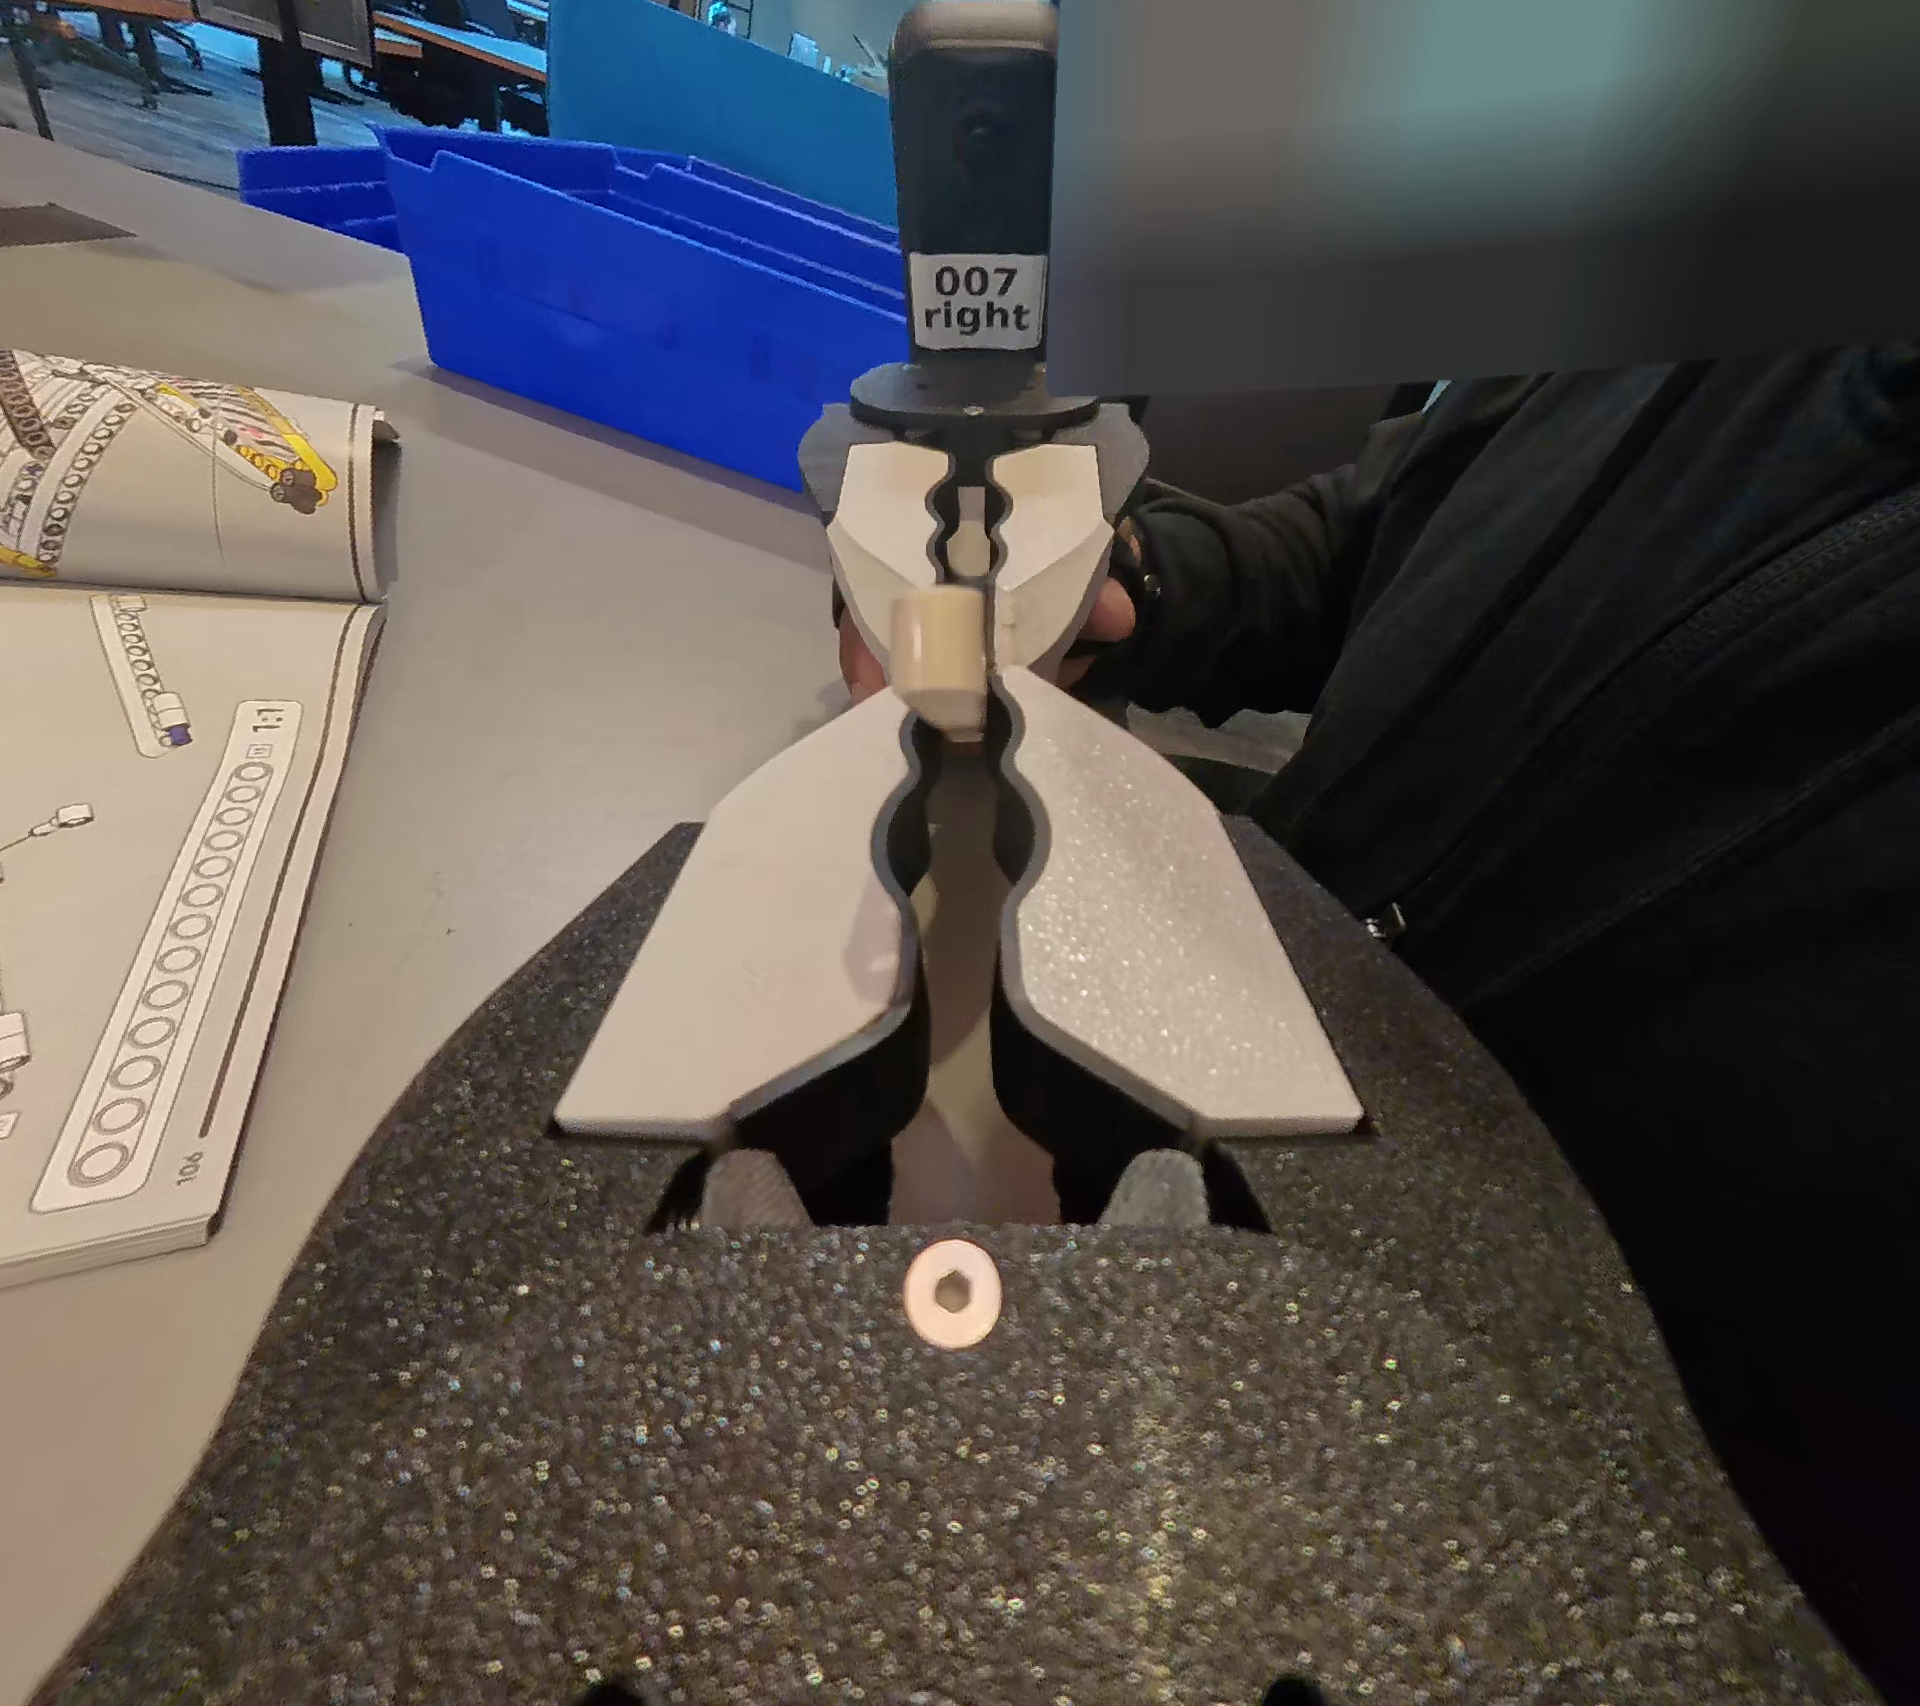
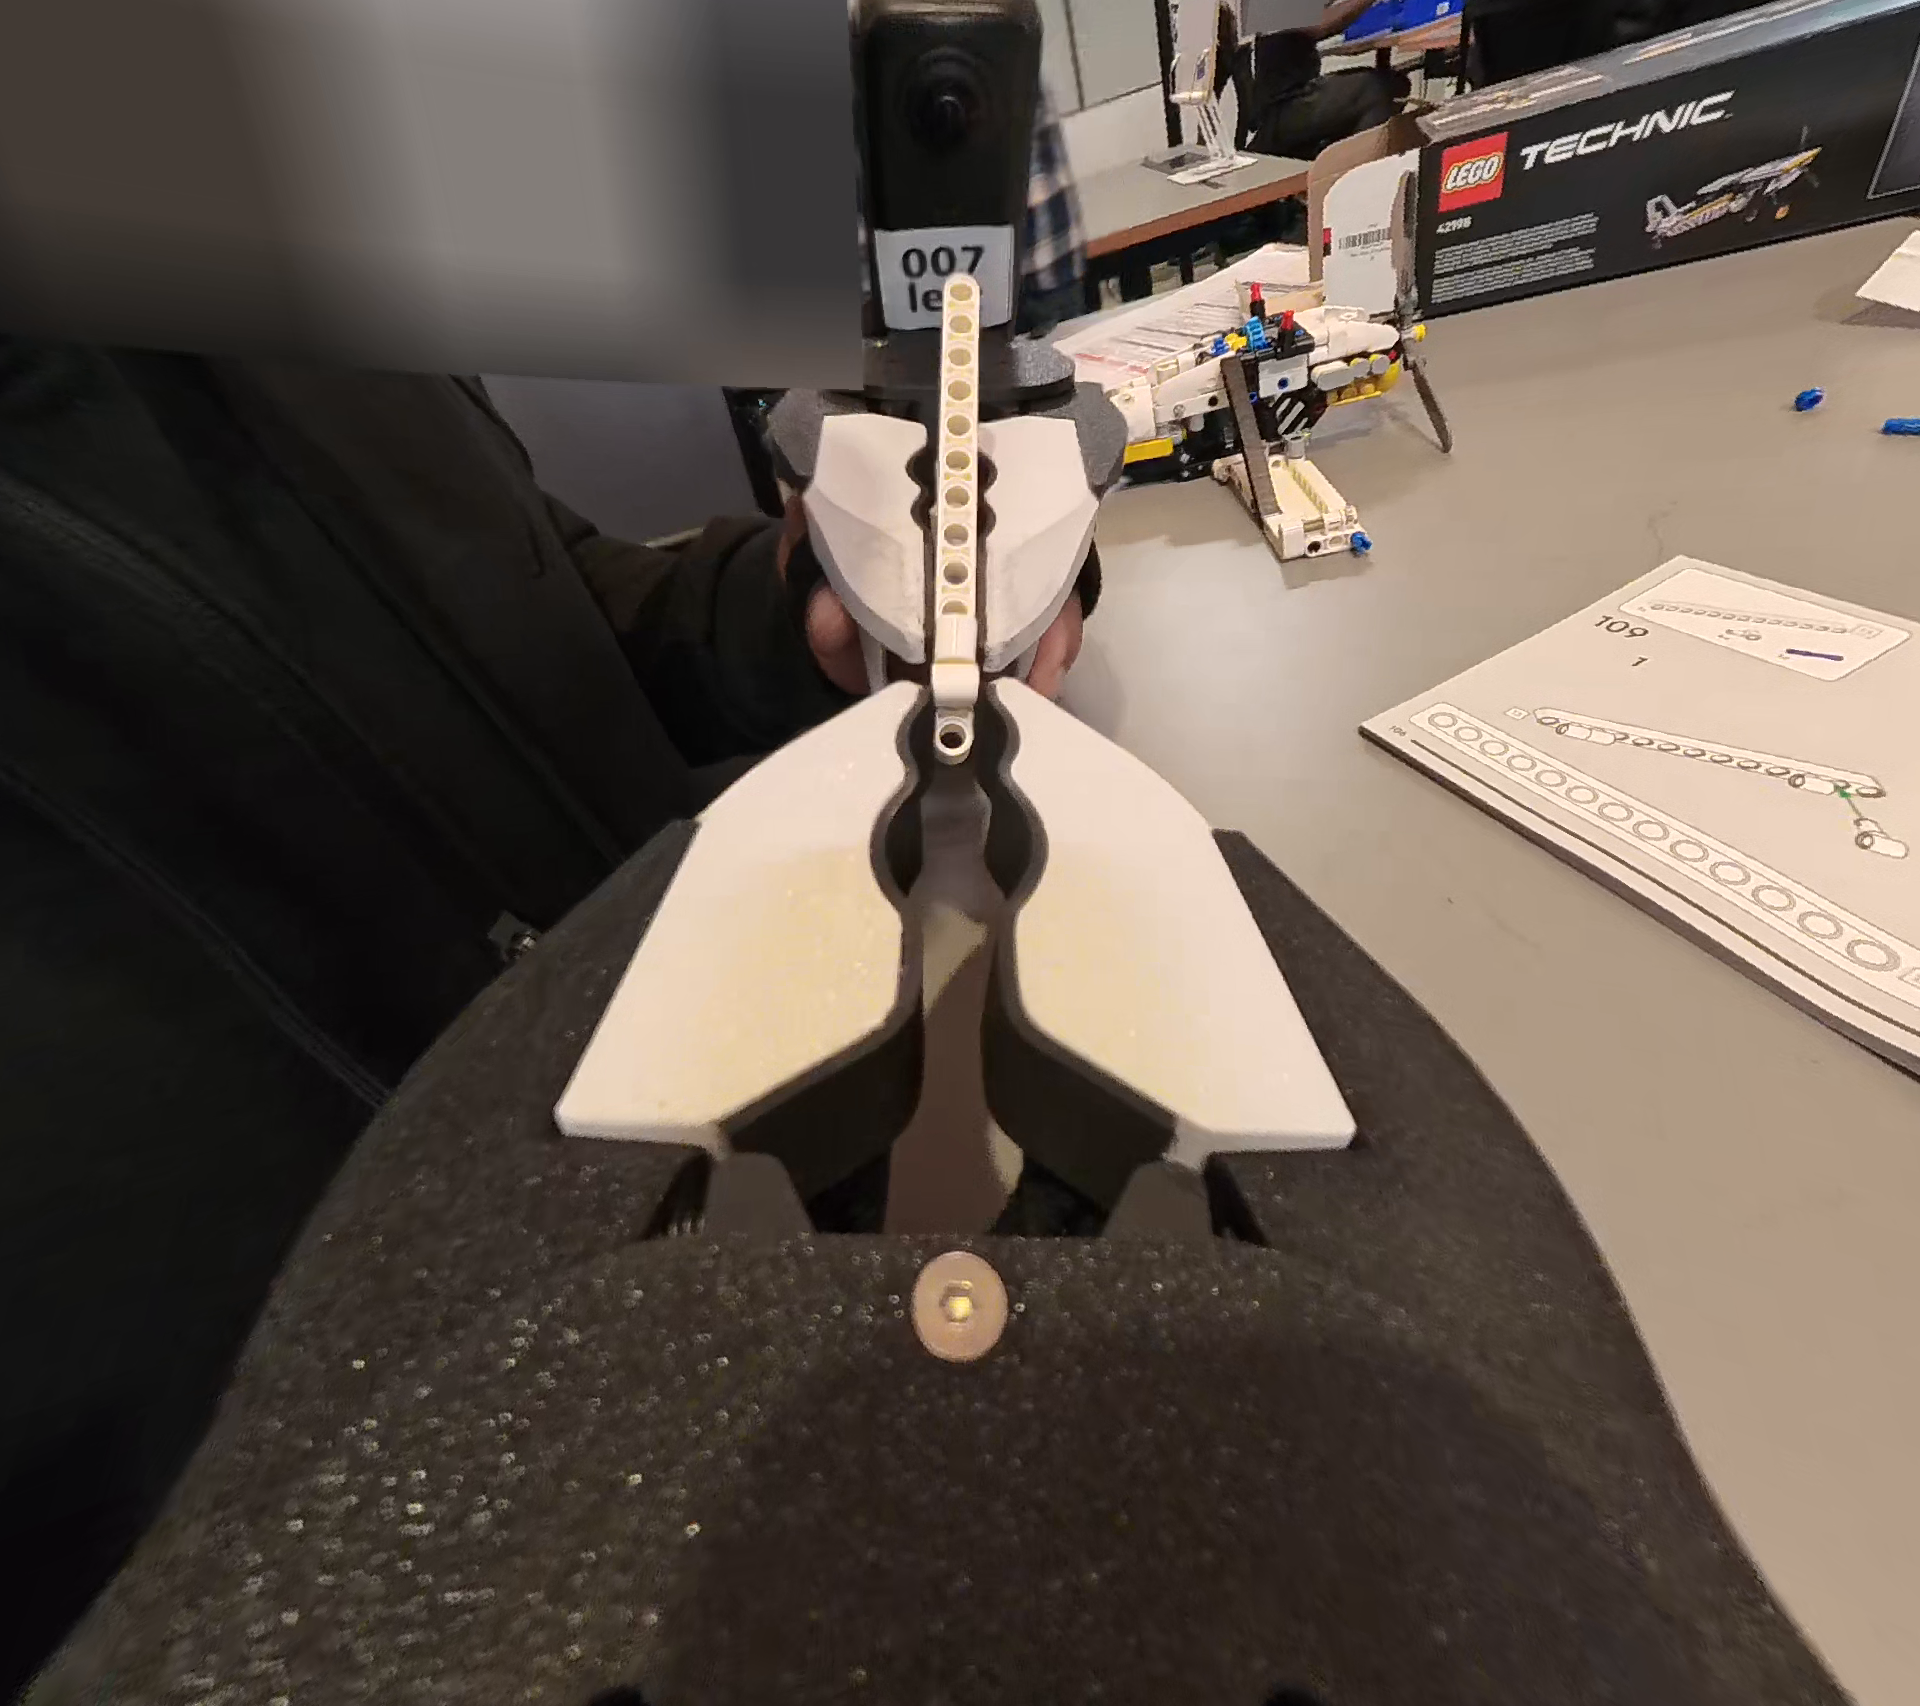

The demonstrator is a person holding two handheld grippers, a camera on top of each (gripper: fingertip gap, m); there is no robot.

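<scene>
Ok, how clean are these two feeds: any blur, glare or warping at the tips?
Left wrist view: white connector slightly soft, blue bins sharp, edges bowed by the wide lens. Right wrist view: white beam crisp, yellowish sheen on the fingers, no strong glare.

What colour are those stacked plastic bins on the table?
Bright blue bins, seen best in the left wrist view.

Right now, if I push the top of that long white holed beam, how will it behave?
Probably stiff: the white holed beam stands straight, unsupported above. Likely light, being thin and perforated. It may lever about its end connector between the right tool's tips.
</scene>
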